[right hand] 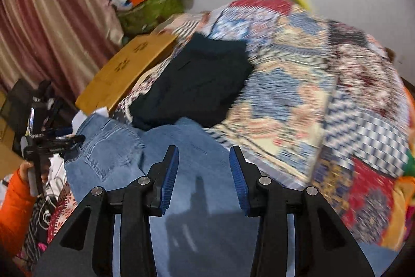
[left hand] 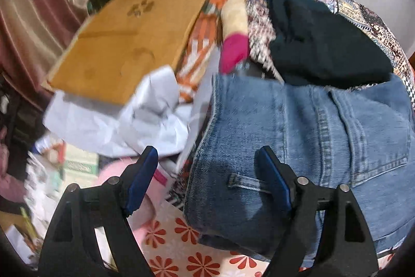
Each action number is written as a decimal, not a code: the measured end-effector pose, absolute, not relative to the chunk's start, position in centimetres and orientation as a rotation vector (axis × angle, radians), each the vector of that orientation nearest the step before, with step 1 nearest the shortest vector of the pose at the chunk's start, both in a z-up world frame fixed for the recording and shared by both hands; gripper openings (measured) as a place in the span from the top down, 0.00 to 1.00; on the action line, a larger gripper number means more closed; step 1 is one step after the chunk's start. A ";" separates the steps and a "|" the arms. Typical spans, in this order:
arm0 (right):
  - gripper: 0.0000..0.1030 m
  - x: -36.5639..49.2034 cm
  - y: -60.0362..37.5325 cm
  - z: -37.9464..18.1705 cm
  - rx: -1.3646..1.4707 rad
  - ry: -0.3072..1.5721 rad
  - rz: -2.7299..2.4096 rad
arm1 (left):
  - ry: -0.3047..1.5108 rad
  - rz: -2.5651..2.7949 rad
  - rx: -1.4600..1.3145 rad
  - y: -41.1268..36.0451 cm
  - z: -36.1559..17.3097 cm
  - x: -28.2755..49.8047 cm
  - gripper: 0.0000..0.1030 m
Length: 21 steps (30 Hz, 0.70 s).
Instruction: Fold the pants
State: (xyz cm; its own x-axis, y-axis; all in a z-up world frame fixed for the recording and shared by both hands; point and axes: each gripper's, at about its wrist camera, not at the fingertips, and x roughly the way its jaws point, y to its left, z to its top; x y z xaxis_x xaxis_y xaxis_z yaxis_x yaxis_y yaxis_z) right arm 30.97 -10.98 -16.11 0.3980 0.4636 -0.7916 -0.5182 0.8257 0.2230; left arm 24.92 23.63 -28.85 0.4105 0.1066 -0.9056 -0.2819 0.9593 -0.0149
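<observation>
A pair of light blue jeans (left hand: 298, 136) lies on the bed, waistband and back pocket toward the left wrist camera. My left gripper (left hand: 207, 155) is open and empty, hovering over the jeans' waistband edge. In the right wrist view the jeans (right hand: 181, 147) spread under my right gripper (right hand: 204, 155), which is open and empty just above the denim. The left gripper (right hand: 52, 142) shows at the far left of that view, held by a hand in an orange sleeve.
A folded dark garment (left hand: 324, 43) (right hand: 197, 85) lies beyond the jeans on a patchwork quilt (right hand: 324, 95). A cardboard box (left hand: 129, 38) and crumpled white paper (left hand: 124, 121) lie left. Pink curtains (right hand: 52, 17) hang at the left. A floral sheet (left hand: 176, 238) shows near.
</observation>
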 end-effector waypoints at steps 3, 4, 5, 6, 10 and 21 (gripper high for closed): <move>0.64 32.4 -8.3 -17.5 -0.104 1.018 0.643 | 1.152 0.206 -0.277 24.3 -30.5 24.5 0.20; 0.64 32.9 -7.5 -18.0 -0.125 1.028 0.649 | 1.149 0.189 -0.309 24.4 -30.8 24.3 0.20; 0.64 33.4 -6.6 -18.6 -0.157 1.039 0.650 | 1.147 0.183 -0.333 24.5 -31.0 24.2 0.20; 0.64 33.7 -6.1 -19.0 -0.179 1.047 0.645 | 1.148 0.180 -0.350 24.7 -31.1 24.1 0.20; 0.64 35.2 -5.0 -20.8 -0.196 1.104 0.641 | 1.169 0.106 -0.477 24.9 -31.5 23.5 0.21; 0.90 32.7 -4.8 -21.1 -0.238 1.048 0.668 | 1.108 0.144 -0.402 21.9 -30.3 22.2 0.51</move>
